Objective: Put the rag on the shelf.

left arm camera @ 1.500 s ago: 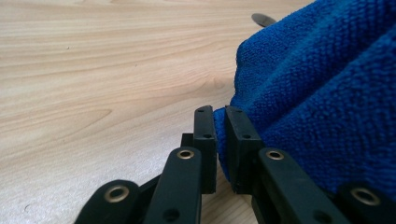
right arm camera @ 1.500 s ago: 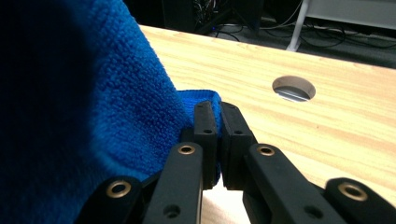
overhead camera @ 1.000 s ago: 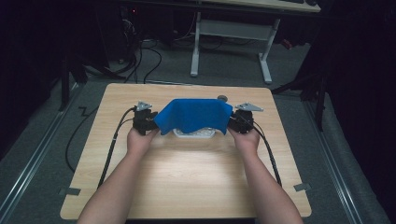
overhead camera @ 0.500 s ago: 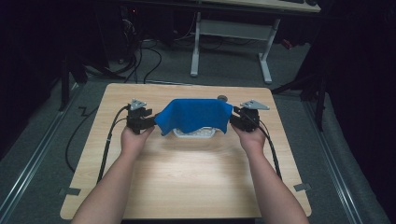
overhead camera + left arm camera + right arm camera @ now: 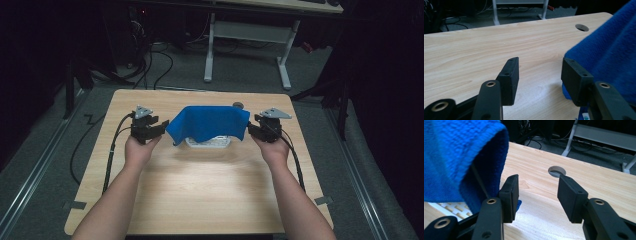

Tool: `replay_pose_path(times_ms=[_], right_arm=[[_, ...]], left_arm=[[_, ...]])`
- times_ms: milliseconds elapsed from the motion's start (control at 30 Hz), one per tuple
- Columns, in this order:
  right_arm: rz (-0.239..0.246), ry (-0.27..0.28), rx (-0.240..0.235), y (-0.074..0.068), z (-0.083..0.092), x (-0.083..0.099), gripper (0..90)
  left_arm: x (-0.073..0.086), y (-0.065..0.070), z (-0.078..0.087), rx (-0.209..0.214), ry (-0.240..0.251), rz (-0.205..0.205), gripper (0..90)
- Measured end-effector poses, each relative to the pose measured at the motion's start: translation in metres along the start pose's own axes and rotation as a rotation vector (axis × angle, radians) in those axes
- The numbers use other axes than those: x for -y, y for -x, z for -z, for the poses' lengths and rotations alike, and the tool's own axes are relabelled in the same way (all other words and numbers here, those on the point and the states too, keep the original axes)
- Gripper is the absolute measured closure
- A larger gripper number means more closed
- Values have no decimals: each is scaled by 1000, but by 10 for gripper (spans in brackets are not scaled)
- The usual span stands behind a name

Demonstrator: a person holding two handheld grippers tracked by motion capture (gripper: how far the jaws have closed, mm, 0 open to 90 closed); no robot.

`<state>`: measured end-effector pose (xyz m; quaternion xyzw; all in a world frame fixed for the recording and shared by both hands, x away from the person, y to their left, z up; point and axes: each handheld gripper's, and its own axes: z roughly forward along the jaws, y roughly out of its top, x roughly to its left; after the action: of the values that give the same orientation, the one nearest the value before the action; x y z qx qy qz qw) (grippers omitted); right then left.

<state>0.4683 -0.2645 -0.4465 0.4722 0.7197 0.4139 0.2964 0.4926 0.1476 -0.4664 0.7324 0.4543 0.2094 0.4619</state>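
Blue cloth (image 5: 210, 124) draped over white basket (image 5: 207, 143) at table (image 5: 200, 190) 12 o'clock; left gripper (image 5: 148, 129) and right gripper (image 5: 260, 131) both agape, empty; draw outward at 9 and 3 without snagging edges.

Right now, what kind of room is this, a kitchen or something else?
Not a kitchen. It looks like a lab or workshop: a bare wooden table on a grey floor, loose cables behind it, and a person's hand holding a gripper beside a blue cloth.
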Motion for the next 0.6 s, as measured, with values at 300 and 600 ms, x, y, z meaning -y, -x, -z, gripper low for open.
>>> replay_pose_path(times_ms=[300,600], right_arm=[[-7,4,23,5,10,8,506],[-9,-27,16,13,26,22,465]], left_arm=[[10,-3,10,-4,-12,15,490],[25,-5,26,-12,-10,7,490]])
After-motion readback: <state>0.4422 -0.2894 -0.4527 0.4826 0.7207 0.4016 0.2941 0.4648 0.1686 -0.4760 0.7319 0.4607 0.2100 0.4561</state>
